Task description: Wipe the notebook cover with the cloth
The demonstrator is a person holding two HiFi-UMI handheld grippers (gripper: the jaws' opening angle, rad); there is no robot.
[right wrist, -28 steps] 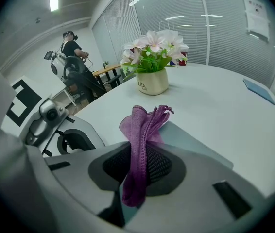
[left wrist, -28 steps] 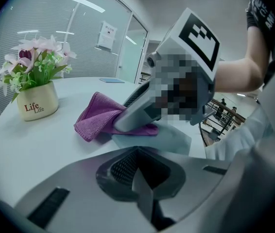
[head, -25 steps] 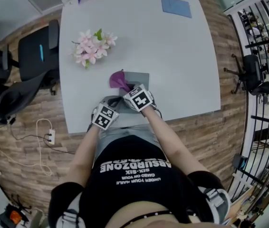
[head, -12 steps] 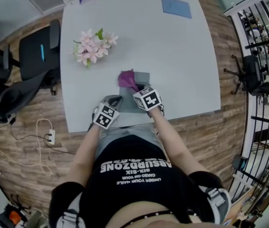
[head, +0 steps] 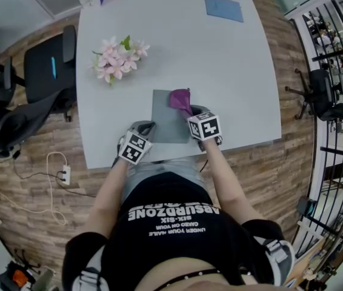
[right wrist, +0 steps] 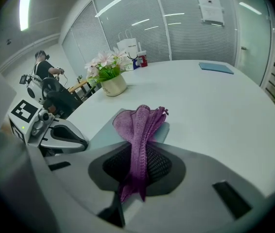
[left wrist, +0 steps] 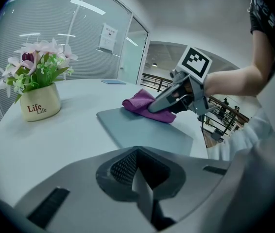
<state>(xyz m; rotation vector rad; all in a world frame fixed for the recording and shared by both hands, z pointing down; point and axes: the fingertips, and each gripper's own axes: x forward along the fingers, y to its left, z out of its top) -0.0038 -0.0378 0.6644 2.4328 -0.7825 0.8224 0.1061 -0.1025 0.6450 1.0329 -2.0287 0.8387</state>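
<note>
One broad pale desk [head: 238, 71] carries the scene. A grey notebook [head: 162, 126] lies flat by its near edge, within easy reach for wiping. Well apart from the work, a cream pot [left wrist: 40, 103] holds pink flowers [left wrist: 35, 64]. The right gripper [head: 189, 110] has its fingers clamped on a bunched purple cloth [head: 180, 97], which rests on the cover's far right corner, apparently mid-stroke. The left gripper [head: 147, 127], fingers together on nothing, sits at the notebook's near left corner, probably to steady it.
</note>
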